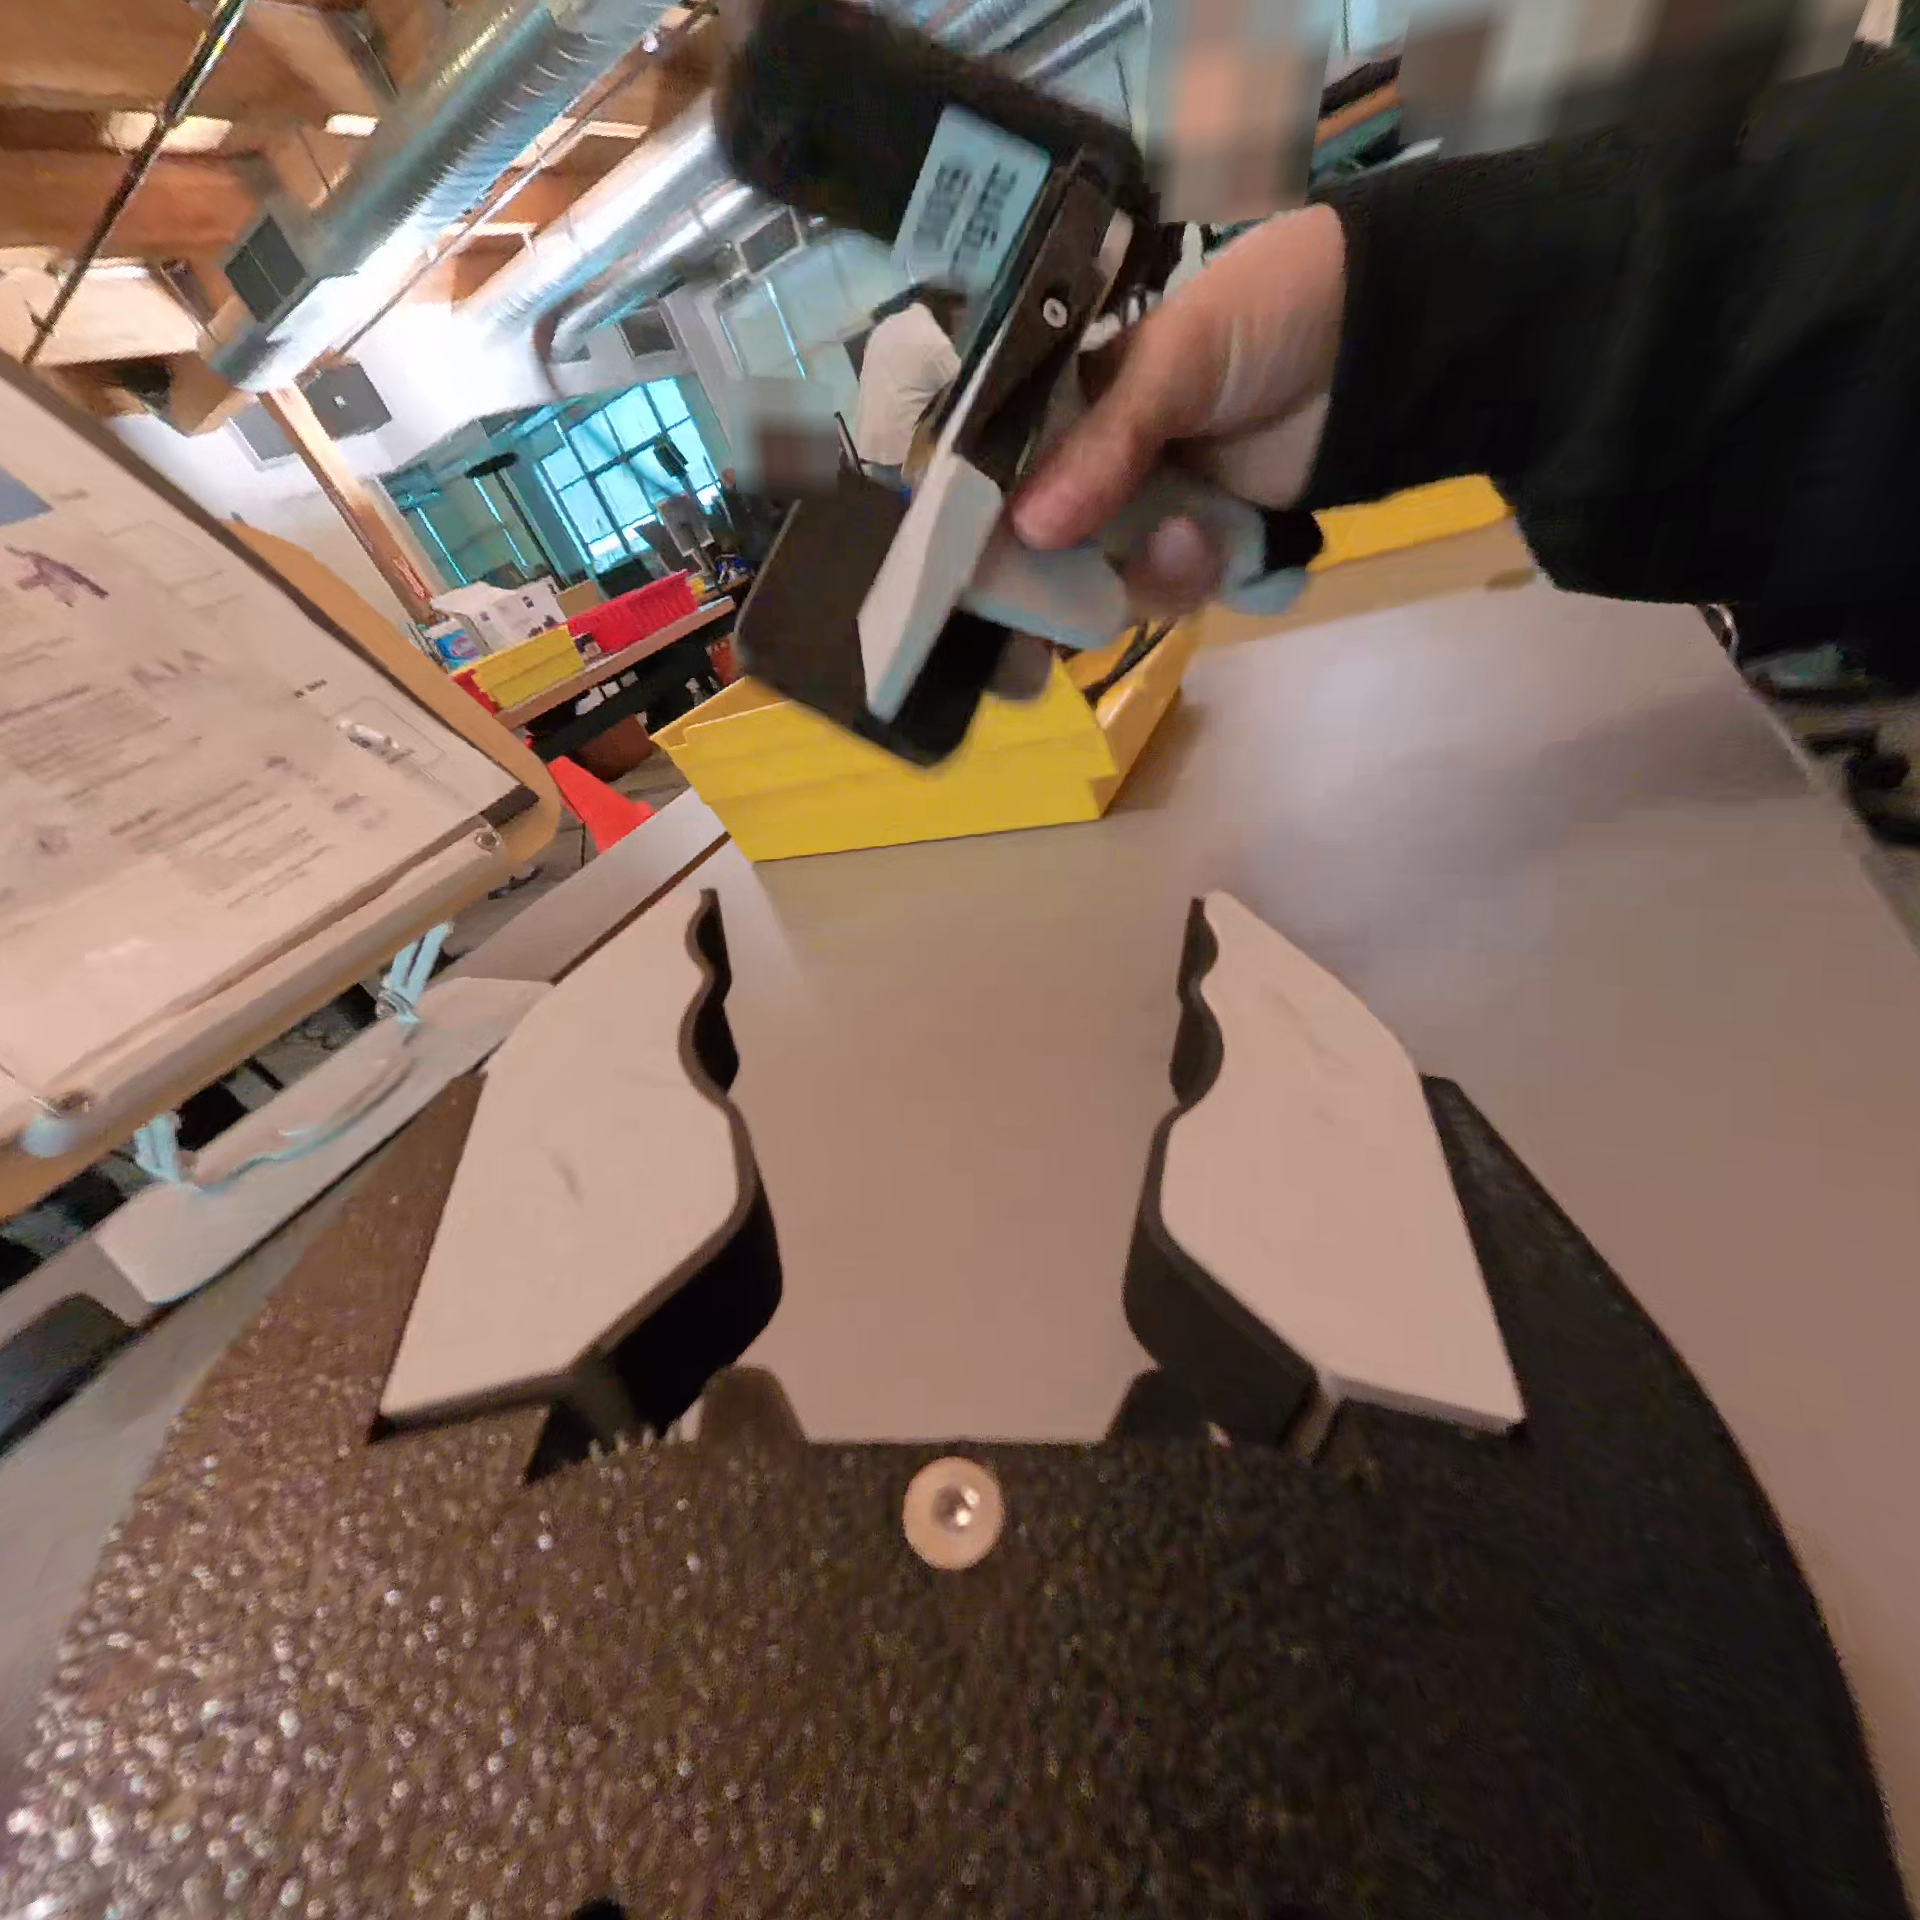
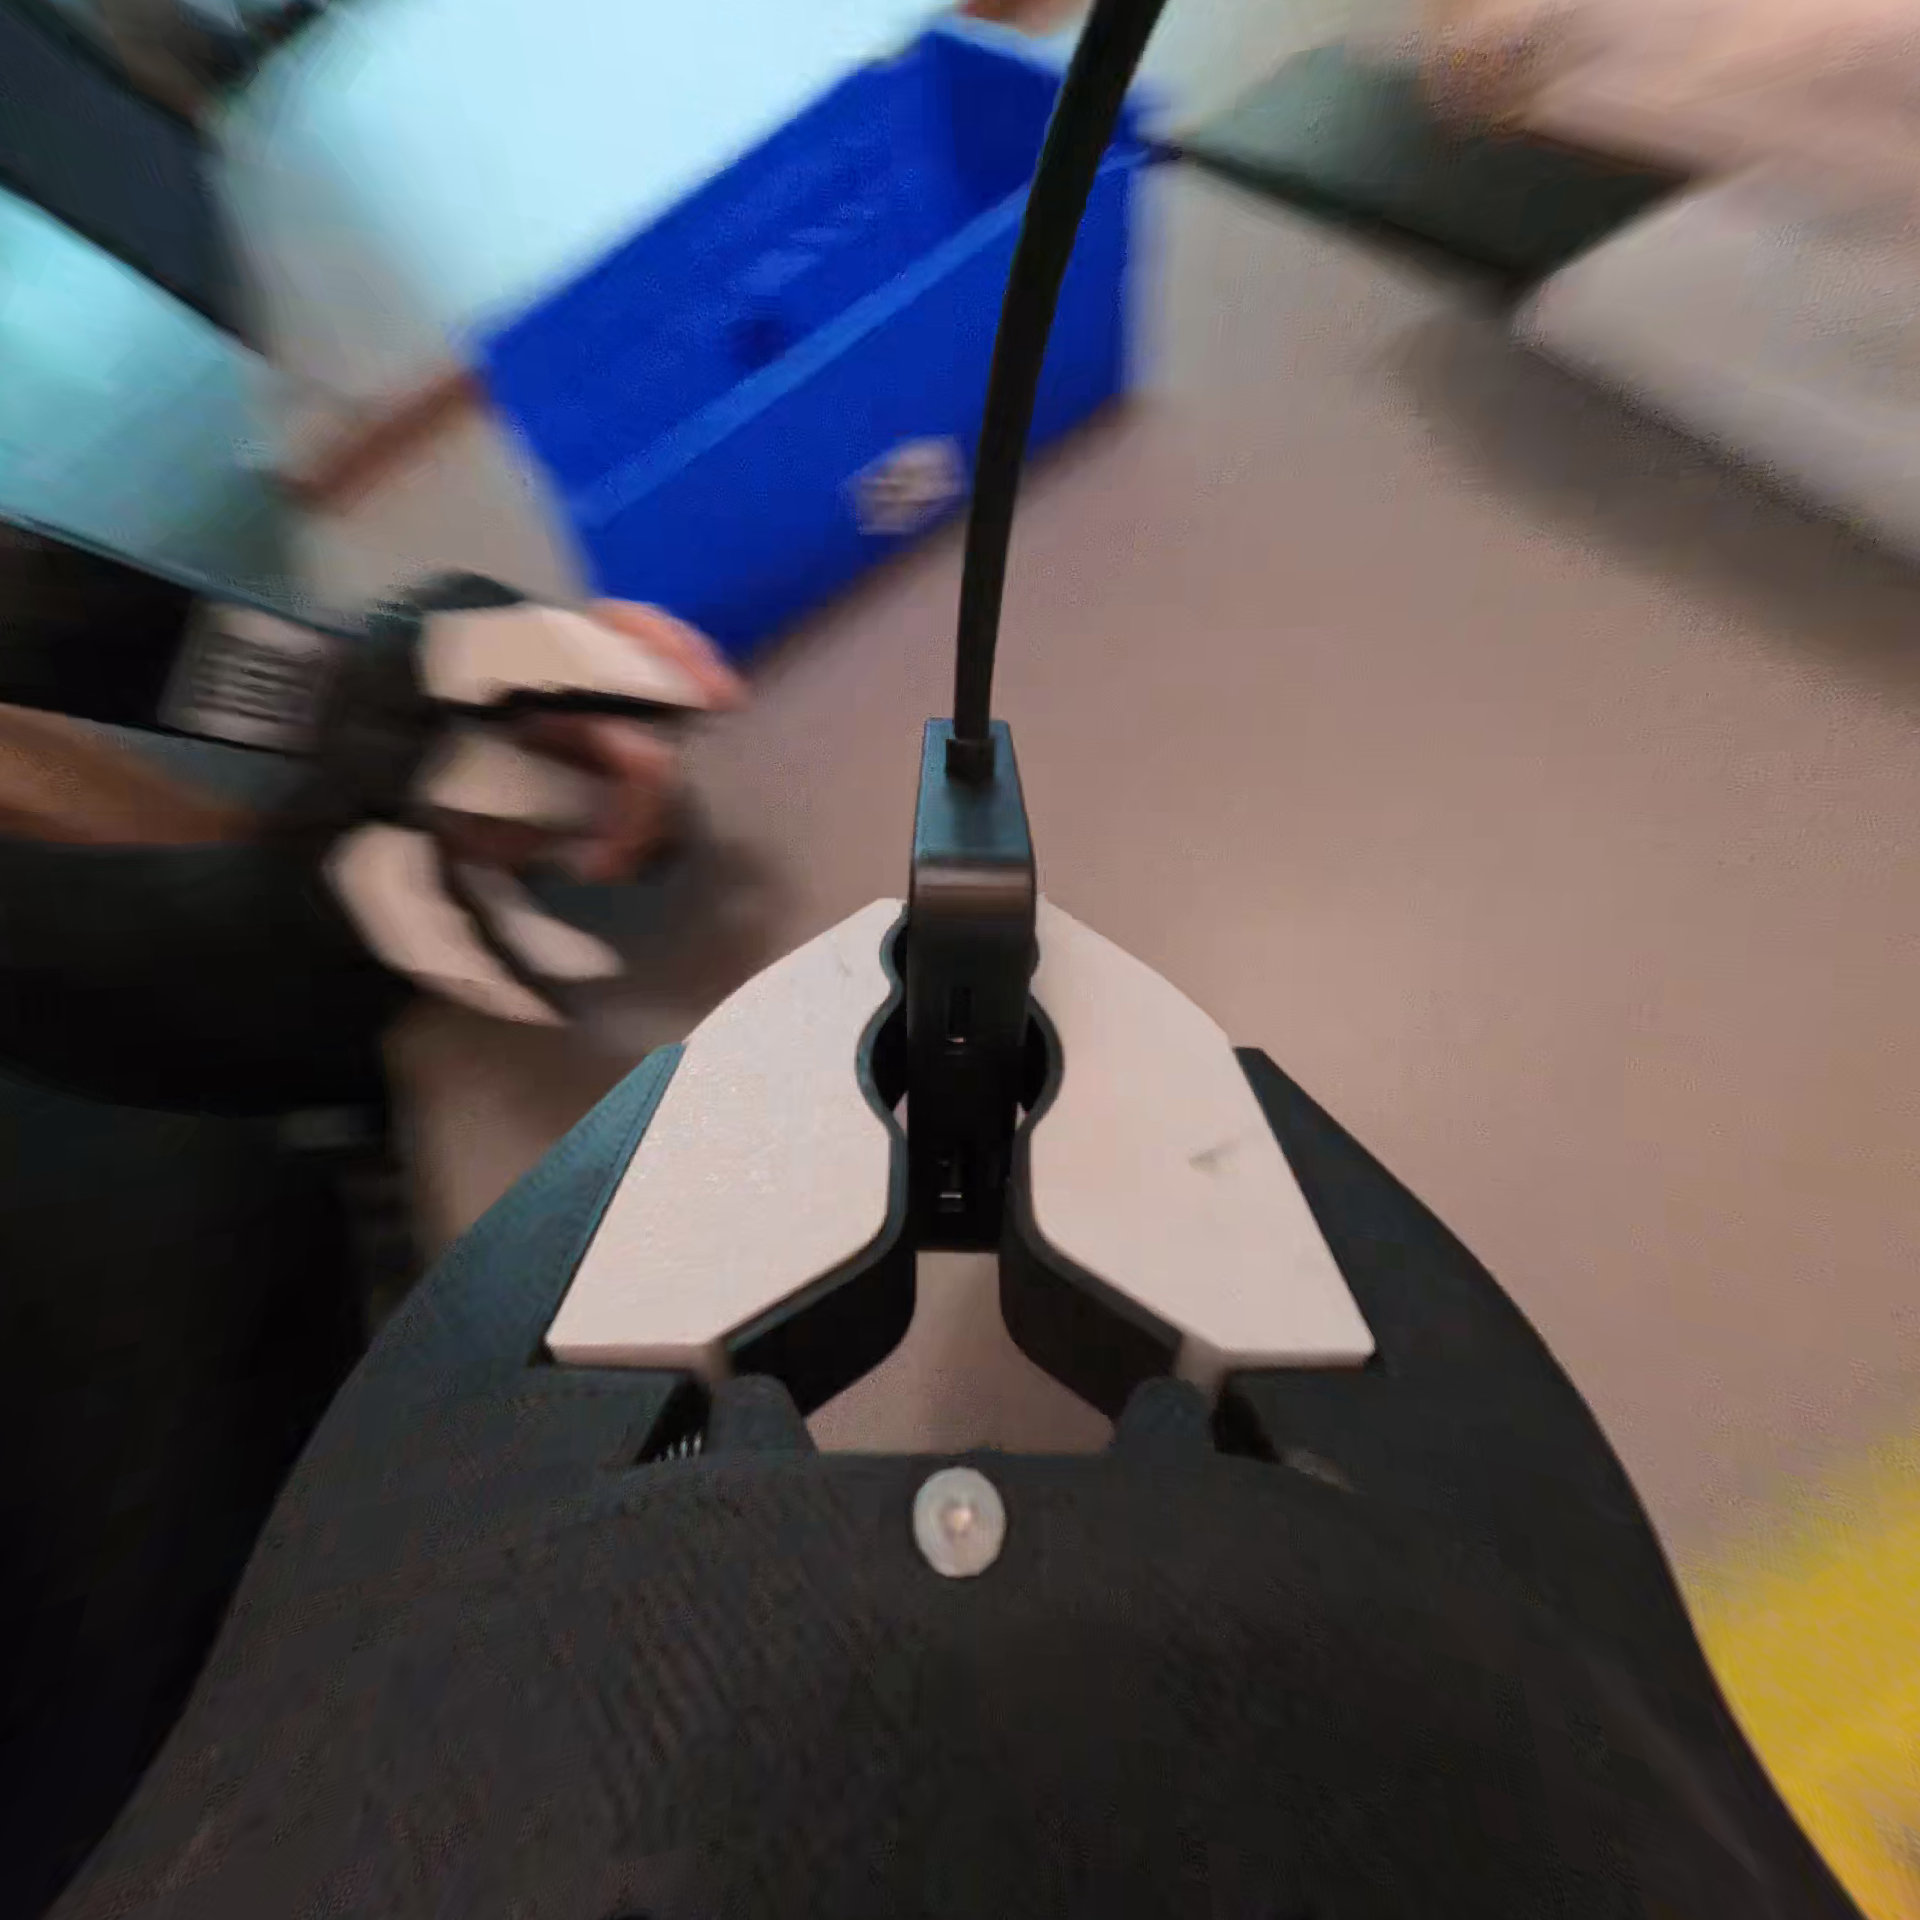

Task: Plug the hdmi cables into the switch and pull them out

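Sitting tight between the closed jaws of the right gripper (image 2: 971,1023) is the small black switch (image 2: 971,935), its black cable (image 2: 1023,353) curving up and away, probably so it stays put for plugging. Off to the side, the left gripper (image 1: 956,1049) hangs wide open and empty over the grey table (image 1: 1455,831), near a yellow bin (image 1: 914,779).

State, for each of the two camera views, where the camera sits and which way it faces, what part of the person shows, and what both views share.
Left wrist view: sits on the left tongs, open and empty, facing across the grey table to yellow bins; a hand holds the other tongs.
Right wrist view: sits on the right tongs, shut on a black switch with its cable, facing a blue bin; a blurred hand shows at left.
Shared: each shows the other tongs and the table.
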Demonstrator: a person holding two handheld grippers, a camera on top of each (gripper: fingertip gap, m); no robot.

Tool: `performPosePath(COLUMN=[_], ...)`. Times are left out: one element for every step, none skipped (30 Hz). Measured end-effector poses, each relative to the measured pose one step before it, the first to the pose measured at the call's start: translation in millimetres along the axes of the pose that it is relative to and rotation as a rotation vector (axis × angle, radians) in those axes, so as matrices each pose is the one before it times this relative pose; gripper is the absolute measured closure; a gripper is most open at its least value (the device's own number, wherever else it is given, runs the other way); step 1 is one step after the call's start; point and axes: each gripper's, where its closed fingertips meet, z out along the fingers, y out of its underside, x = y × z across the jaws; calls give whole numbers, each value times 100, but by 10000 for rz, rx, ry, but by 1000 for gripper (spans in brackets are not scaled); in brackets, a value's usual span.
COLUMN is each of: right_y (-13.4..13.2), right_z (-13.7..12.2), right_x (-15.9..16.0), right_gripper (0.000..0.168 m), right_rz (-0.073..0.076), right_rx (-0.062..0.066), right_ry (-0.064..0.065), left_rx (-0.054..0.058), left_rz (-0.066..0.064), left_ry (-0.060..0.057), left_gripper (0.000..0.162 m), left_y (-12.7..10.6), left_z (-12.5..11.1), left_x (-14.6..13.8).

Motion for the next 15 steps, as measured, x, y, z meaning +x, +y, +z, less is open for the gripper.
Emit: performPosePath(right_y=[-770,-200,553,1237,1772,1900,1453,994,695,584,551,495,450,340,138], right_z=[-2578,-2190,-1443,-528,185,546,738,897,1007,1113,1009,966,864,826,760], right_x=[3809,4550,4605,3800,2897,2155,1854,1575,1201,816,802,984,686,454,478], right_gripper=[154,154,154,154,154,154,154,154,154,154,154,154,154,154,154], right_rz=[-1118,-999,-790,-671,-488,-241,-18,-89,-205,-240,-213,-278,-432,-529,-574], right_rx=[-302,-470,-707,-928,-1124,-1177,-965,-749,-575,-516,-579,-621,-651,-649,-526], right_ry=[1913,2001,1752,1118,562,232,254,220,85,-101,48,315,253,195,370], left_rx=[105,146,137,74,2,-25,-15,9,20,17,7,-27,-64,-69,-16], left_rz=[-250,-163,-104,-65,-46,-41,-39,-43,-65,-86,-76,-35,9,29,7], left_ry=[-94,-43,-31,-61,-30,25,34,31,40,36,28,28,28,11,4], left_gripper=[81,82,85,88,90,90,91,91,92,93,94,94,94,94,94], left_y=[-51,-111,-110,-26,56,88,87,49,48,47,60,100,150,131,55], left_z=[-154,-149,-137,-95,-38,-2,20,23,37,40,32,35,28,11,-8], left_x=[-390,-282,-229,-233,-151,-24,18,40,58,43,25,19,25,7,-15])
